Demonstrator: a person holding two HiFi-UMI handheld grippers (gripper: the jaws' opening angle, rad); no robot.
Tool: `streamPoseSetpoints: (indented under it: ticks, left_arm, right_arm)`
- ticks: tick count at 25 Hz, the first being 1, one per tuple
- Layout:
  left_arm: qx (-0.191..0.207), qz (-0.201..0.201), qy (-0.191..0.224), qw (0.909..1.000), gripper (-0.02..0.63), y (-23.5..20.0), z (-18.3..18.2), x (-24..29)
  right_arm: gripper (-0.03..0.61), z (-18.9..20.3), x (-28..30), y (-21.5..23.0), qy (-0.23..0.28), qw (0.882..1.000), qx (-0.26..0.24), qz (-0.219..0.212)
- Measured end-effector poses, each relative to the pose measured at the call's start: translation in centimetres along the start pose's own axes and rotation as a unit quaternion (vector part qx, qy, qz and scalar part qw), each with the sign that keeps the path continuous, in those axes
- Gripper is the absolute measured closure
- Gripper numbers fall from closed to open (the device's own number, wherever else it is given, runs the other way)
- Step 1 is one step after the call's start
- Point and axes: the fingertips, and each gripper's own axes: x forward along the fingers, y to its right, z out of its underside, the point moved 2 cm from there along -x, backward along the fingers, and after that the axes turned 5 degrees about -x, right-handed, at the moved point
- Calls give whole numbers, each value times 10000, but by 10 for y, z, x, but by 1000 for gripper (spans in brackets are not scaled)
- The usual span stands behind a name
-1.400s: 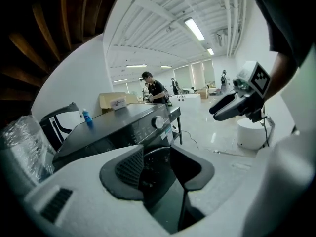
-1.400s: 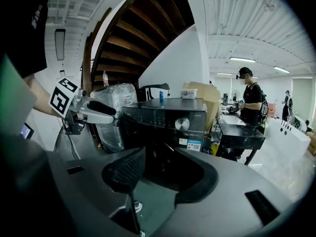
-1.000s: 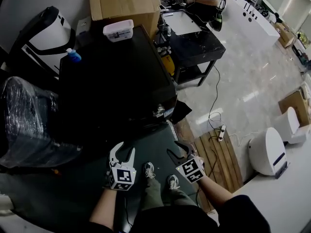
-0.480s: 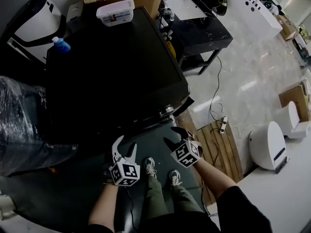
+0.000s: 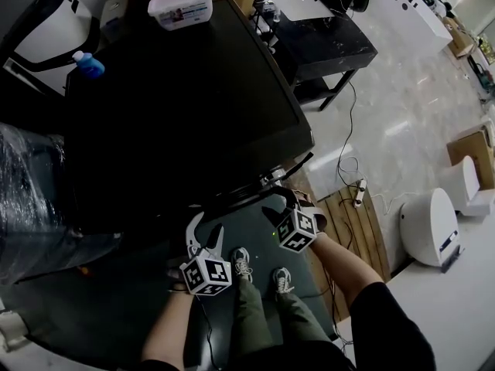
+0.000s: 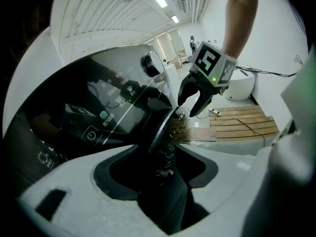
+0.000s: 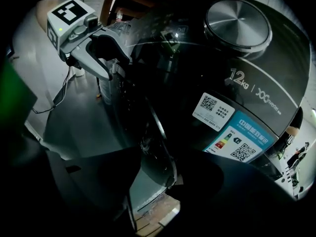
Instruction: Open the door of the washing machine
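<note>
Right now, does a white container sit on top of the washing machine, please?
Yes, a white container rests at the far edge of the washing machine's dark top.

Person's wearing a black sleeve [image 5: 384, 315], olive trousers [image 5: 251, 315], pale sneakers [image 5: 241, 264]; left hand-held gripper [image 5: 206, 224] and right hand-held gripper [image 5: 279, 205] are each carrying a black-and-white marker cube [image 5: 206, 275].

washer [image 5: 178, 91]: blk glossy, upright | door [image 6: 162, 131]: round, chrome rim, frt face
</note>
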Motion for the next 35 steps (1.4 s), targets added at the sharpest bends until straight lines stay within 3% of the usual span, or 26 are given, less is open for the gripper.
streamPoseSetpoints:
  ticks: [8, 12, 15, 17, 35]
  left_arm:
    - [65, 36, 1, 10000, 374, -1, -2, 7]
    - [173, -107, 49, 9998, 371, 0, -2, 8]
    - [63, -249, 95, 9996, 382, -4, -2, 8]
    - [-124, -276, 111, 9995, 428, -8, -3, 8]
    - [-713, -111, -69, 9974, 460, -5, -5, 1]
  right_arm:
    - [353, 2, 18, 0, -46, 9981, -480, -396]
    - [382, 3, 22, -1, -34, 9963, -760, -388]
    - [410, 4, 23, 2, -60, 9970, -691, -333]
    - [413, 3, 24, 3, -77, 9978, -609, -250]
    - [423, 6, 18, -2, -202, 9993, -313, 10]
